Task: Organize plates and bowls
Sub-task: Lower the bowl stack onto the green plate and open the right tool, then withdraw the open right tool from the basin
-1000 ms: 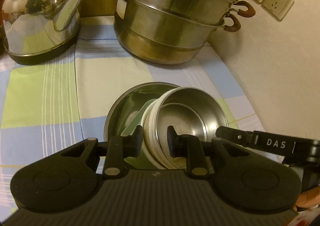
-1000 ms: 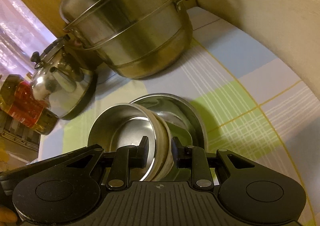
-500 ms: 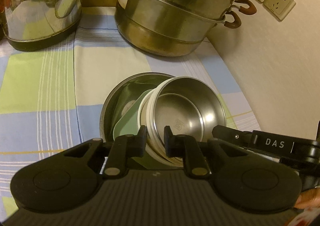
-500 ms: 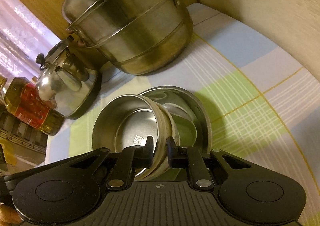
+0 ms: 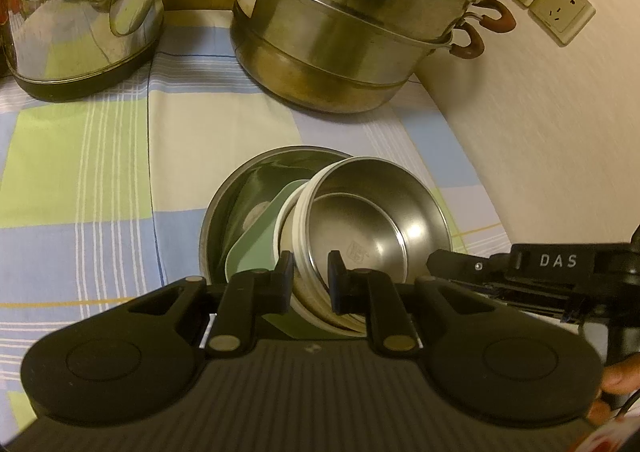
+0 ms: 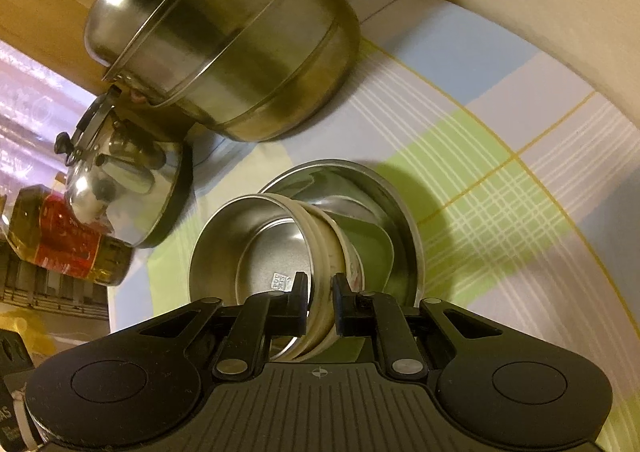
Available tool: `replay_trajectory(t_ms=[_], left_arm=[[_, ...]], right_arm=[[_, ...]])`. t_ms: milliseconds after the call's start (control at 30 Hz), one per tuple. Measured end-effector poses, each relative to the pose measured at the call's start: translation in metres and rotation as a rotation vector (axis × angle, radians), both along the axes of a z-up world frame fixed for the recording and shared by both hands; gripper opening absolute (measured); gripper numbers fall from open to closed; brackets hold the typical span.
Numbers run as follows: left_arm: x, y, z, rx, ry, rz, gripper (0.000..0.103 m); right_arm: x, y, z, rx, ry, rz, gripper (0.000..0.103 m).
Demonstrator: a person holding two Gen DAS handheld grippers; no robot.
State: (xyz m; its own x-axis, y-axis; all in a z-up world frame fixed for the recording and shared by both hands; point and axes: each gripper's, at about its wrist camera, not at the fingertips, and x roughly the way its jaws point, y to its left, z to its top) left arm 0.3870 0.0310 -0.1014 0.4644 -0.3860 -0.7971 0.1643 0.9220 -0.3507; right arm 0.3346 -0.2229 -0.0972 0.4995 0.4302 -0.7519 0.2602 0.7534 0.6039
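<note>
— Both claws are seen clamped on one thing: the left claw point(image 5: 310, 280) is pinched on the near-left rim of the white-sided round bowl with a steel lining point(image 5: 372, 219), and the right claw point(image 6: 320, 302) is pinched on the opposite rim.

— Where is the bowl placed?

— At lower centre of each frame, directly ahead of the fingers, tilted on its side in the wide shallow steel dish point(image 5: 256, 171), against a pale green plastic plate point(image 5: 256, 248), on the checked cloth of the desk point(image 5: 80, 179). Neither hand is judged nearer.

— What differs from a second ago?

— The jaws were wider then, astride the rim; now the wall is gripped. The right view has been rolled.
</note>
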Motion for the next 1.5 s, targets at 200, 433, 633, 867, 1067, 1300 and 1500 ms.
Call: replay_trajectory(t_ms=[200, 433, 633, 867, 1067, 1300, 1500], left_arm=[[0.001, 0.001, 0.001, -0.003, 0.012, 0.008, 0.016], [0.001, 0.0, 0.001, -0.001, 0.008, 0.011, 0.016], [-0.003, 0.001, 0.008, 0.002, -0.009, 0.026, 0.016], [-0.018, 0.0, 0.028, 0.032, -0.071, 0.025, 0.016], [-0.046, -0.003, 0.052, 0.103, -0.158, 0.014, 0.017], [-0.101, -0.002, 0.078, 0.163, -0.234, 0.012, 0.02], [-0.157, -0.002, 0.087, 0.174, -0.234, 0.025, 0.023]], right_arm=[[0.006, -0.001, 0.001, 0.007, 0.025, -0.003, 0.013], [0.004, -0.001, -0.001, 0.008, 0.026, -0.013, 0.013], [0.001, 0.0, 0.007, -0.024, -0.023, 0.019, 0.015], [-0.011, -0.001, 0.022, -0.029, -0.106, 0.032, 0.044], [-0.035, -0.001, 0.037, -0.042, -0.189, 0.062, 0.057], [-0.088, -0.001, 0.057, -0.13, -0.291, 0.122, 0.063], [-0.143, 0.007, 0.066, -0.212, -0.341, 0.203, 0.064]])
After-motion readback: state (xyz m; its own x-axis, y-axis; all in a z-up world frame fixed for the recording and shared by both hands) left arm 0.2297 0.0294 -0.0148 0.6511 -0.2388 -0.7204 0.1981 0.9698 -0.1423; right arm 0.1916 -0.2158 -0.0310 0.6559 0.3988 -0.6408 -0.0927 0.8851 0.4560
